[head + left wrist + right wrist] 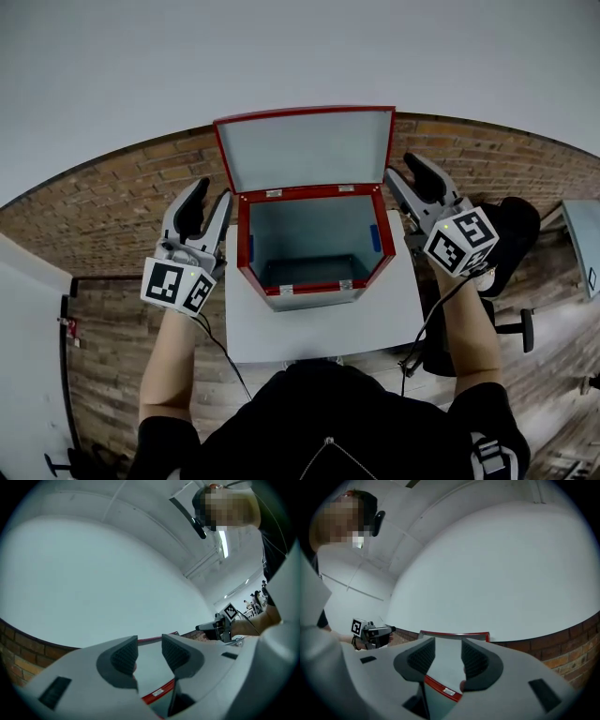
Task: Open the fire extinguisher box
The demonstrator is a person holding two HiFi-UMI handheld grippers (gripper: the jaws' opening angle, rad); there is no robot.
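the fire extinguisher box [309, 239] is set on a white table [319, 323], mouth turned upward, long axis running left to right, lid [305, 150] raised at the far edge. the left gripper [214, 190] and right gripper [401, 167] are held alongside, jaws partly apart, empty.

Plain white wall [281, 47], brick-patterned floor [112, 216], small white table [375, 323], ceiling strip light [224, 543]

No legible text. Small labels [274, 193] on box [244, 239] rim: too small to read.
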